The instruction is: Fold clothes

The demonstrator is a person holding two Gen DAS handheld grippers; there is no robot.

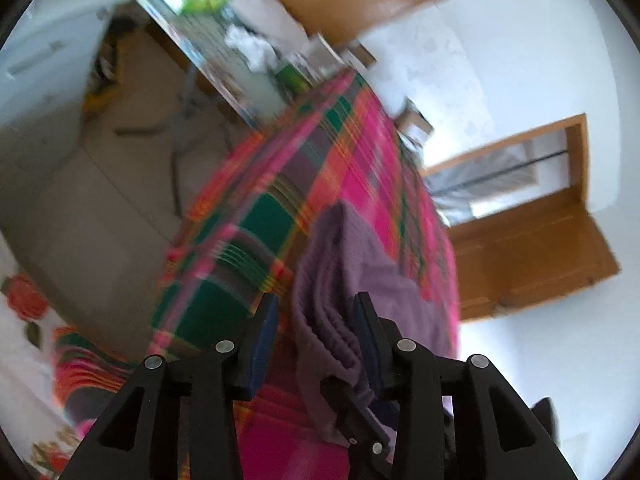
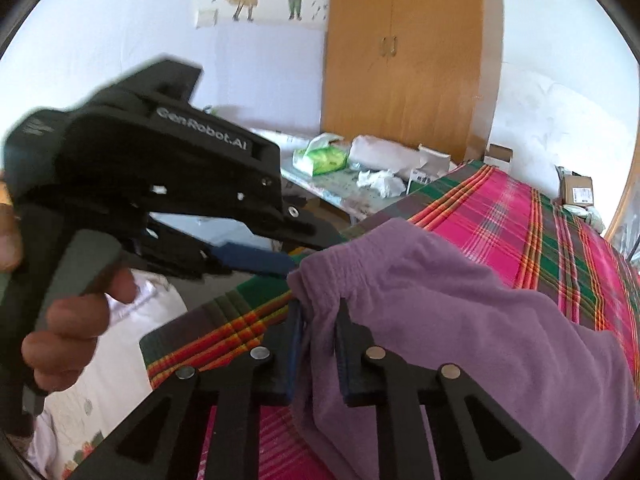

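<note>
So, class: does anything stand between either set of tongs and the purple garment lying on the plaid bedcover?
Nothing visible does. The right tongs already pinch a fold of the purple garment at its gathered edge. The left tongs stand open with the garment's bunched edge between the pads, one pad clear of it. Beneath lies only the plaid bedcover.

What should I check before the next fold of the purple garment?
1. Right gripper shut on the purple garment at its waistband: ok.
2. Left gripper gripping: not ok, jaws open, cloth loose between them.
3. Garment lying flat: not ok, bunched.
4. Plaid cover has bare room beyond the garment: ok.
5. Grippers apart from each other: ok.
</note>
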